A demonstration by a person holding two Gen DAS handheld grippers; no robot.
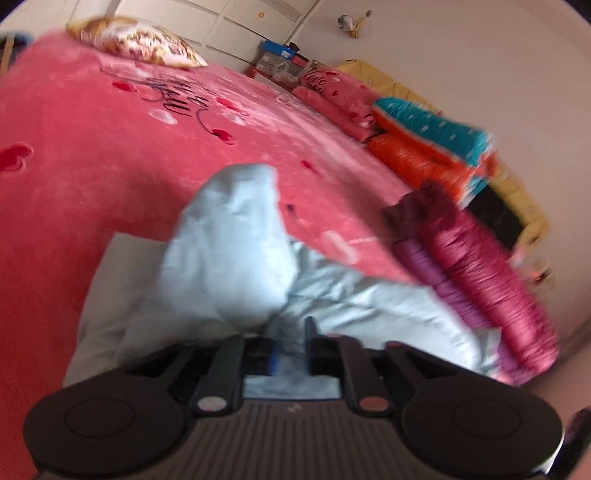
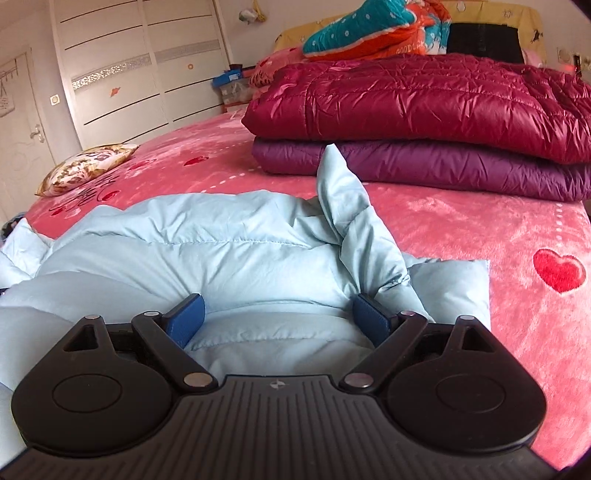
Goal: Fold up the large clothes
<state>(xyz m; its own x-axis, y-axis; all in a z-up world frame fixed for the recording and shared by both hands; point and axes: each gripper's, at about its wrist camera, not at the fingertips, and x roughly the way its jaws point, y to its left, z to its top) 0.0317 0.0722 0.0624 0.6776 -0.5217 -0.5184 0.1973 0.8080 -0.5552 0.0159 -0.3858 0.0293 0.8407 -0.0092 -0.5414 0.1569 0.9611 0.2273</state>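
Observation:
A pale blue padded jacket (image 2: 221, 251) lies crumpled on the pink bed (image 2: 461, 229). In the left wrist view my left gripper (image 1: 290, 343) is shut on a fold of the pale blue jacket (image 1: 236, 236), which bulges up in front of it; the view is blurred. In the right wrist view my right gripper (image 2: 277, 314) is open, its blue pads (image 2: 186, 317) spread wide and resting on the jacket's body. A sleeve or corner (image 2: 340, 184) of the jacket sticks up just beyond the right pad.
Two folded jackets, dark red (image 2: 424, 99) on purple (image 2: 443, 170), are stacked on the bed beyond the blue one. Teal and orange bedding (image 2: 369, 33) lies by the headboard. A floral pillow (image 2: 88, 166) lies at far left. A wardrobe (image 2: 129, 74) stands behind.

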